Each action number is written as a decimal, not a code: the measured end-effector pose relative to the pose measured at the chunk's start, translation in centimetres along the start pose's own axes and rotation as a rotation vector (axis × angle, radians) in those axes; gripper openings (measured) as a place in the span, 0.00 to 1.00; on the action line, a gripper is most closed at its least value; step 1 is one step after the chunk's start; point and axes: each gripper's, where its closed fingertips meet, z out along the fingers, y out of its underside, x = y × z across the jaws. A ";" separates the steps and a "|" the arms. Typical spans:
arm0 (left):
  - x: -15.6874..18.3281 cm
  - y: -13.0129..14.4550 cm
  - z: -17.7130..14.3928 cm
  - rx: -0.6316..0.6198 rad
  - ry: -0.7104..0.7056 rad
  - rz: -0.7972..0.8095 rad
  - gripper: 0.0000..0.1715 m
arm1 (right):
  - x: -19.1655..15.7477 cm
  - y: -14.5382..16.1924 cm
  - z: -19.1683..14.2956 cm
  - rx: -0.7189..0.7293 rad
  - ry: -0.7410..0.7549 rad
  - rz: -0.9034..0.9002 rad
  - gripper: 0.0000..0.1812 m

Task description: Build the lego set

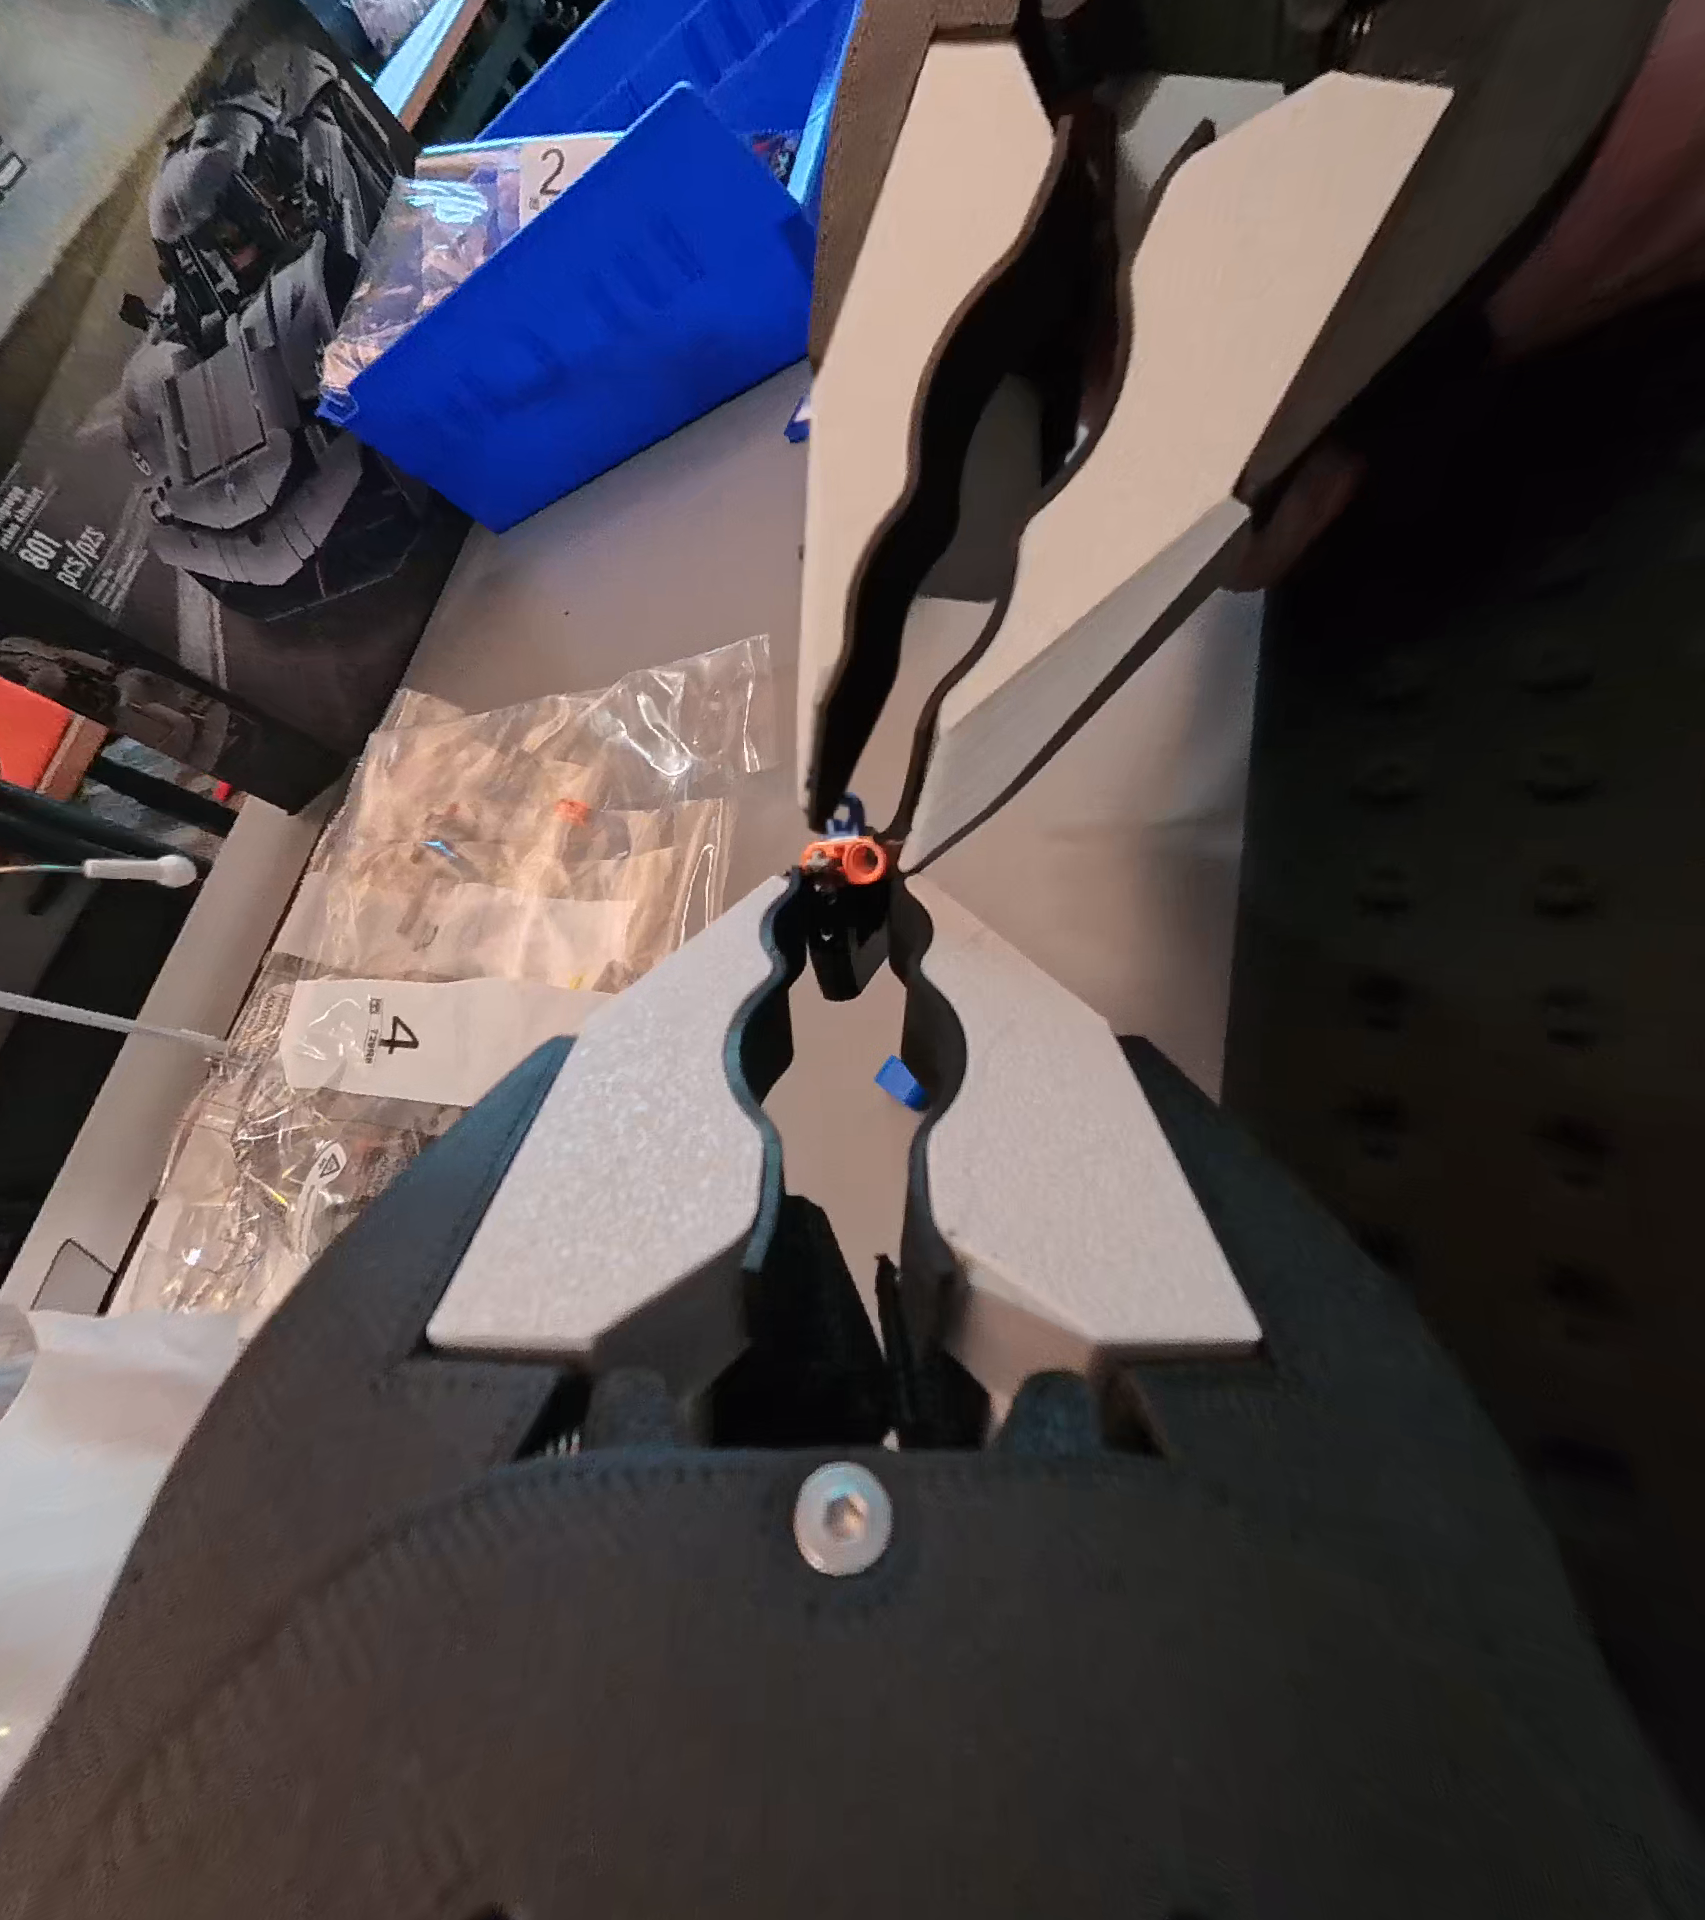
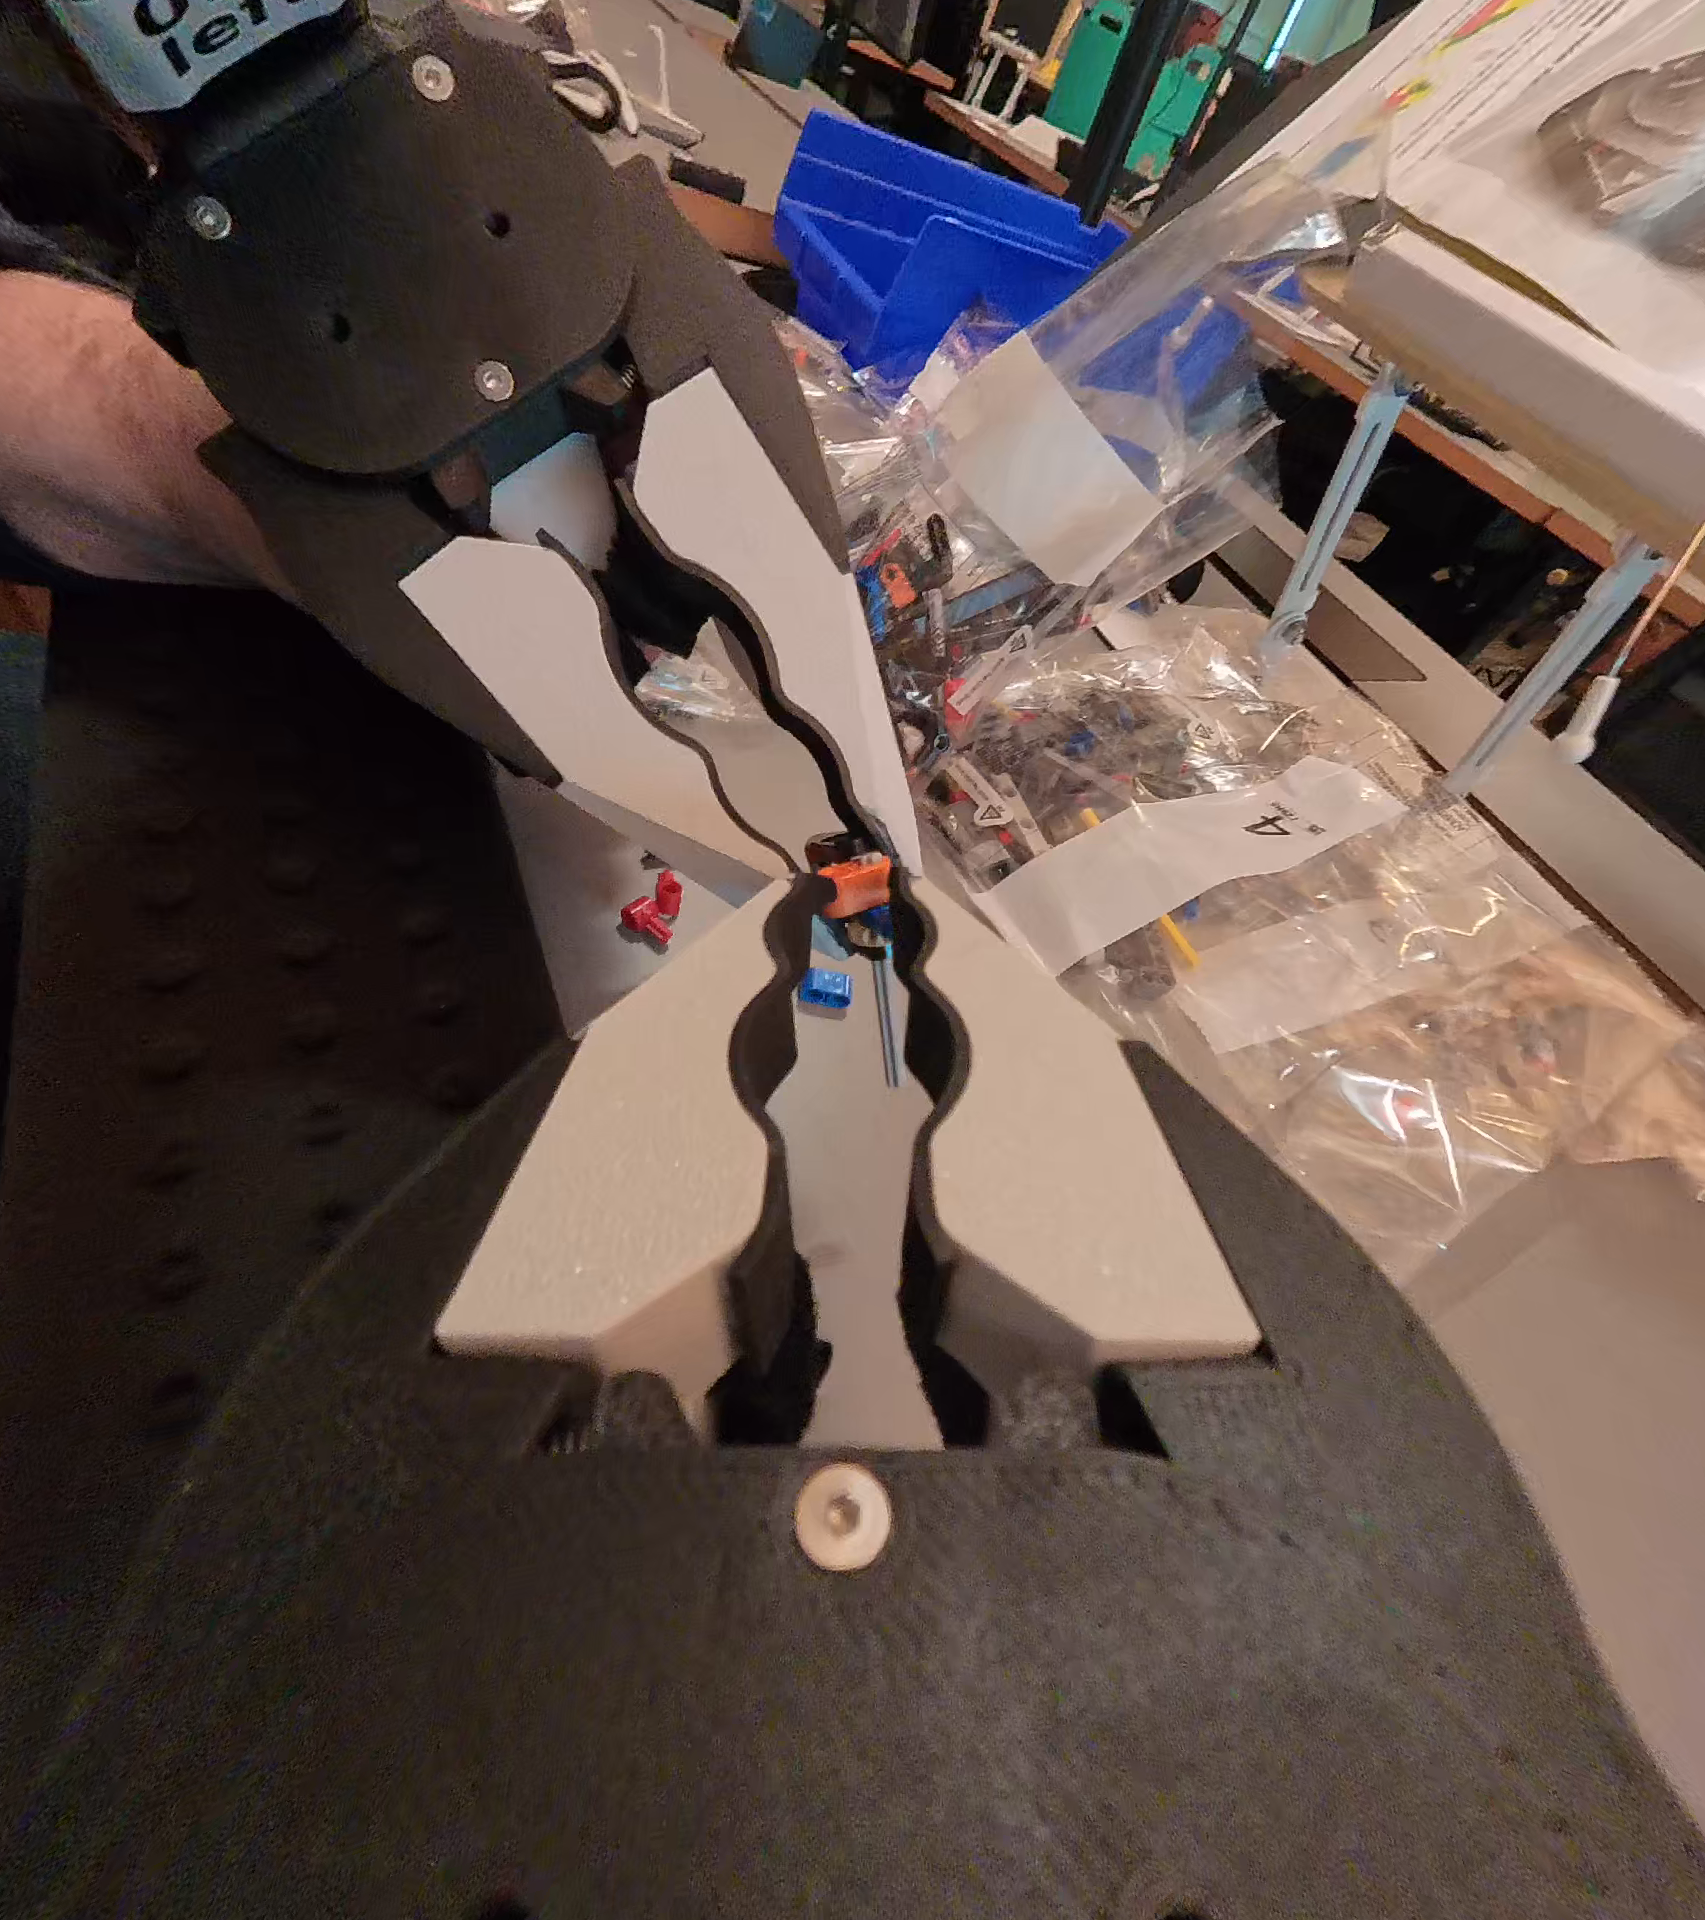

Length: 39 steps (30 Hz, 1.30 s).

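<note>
A: What's around you?
B: Grey tabletop (image 2: 1606,1403); parts bags (image 2: 1191,831) right; blue bins (image 2: 910,239) behind.
A: Fingers?
B: My left gripper (image 1: 832,883) clamps a black piece (image 1: 843,956); my right gripper (image 2: 853,883) pinches the orange connector (image 2: 853,885); tips meeting above the tabletop.

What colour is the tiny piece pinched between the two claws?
Orange, joined to a black part; the left wrist view shows it best.

Count: two grippers, left gripper (image 1: 832,894) and right gripper (image 2: 853,904), tip to tip. One orange connector (image 1: 846,860) between them. One black piece (image 1: 843,961). Two red pins (image 2: 650,909) on table. One loose blue piece (image 2: 824,987). One grey axle (image 2: 887,1023). Two blue bins (image 1: 609,312). One set box (image 1: 131,343). Several parts bags (image 2: 1191,831), exact number unclear.
</note>
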 end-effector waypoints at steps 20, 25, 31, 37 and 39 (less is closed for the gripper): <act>-0.5 0.1 0.2 -0.014 -0.038 0.024 0.09 | 1.0 0.8 0.3 -0.017 -0.041 0.152 0.12; -1.1 0.2 0.2 -0.023 -0.080 0.036 0.09 | 2.9 -0.5 -1.2 0.103 -0.002 0.260 0.13; -1.4 1.4 0.5 -0.041 -0.027 -0.082 0.12 | 10.6 1.7 -10.2 0.177 0.427 0.355 0.16; -0.8 1.5 1.2 -0.055 0.018 -0.130 0.15 | 12.0 7.5 -14.0 -0.147 0.497 0.343 0.15; -0.6 1.6 1.3 -0.058 0.034 -0.140 0.15 | 11.4 8.8 -12.7 -0.239 0.414 0.352 0.17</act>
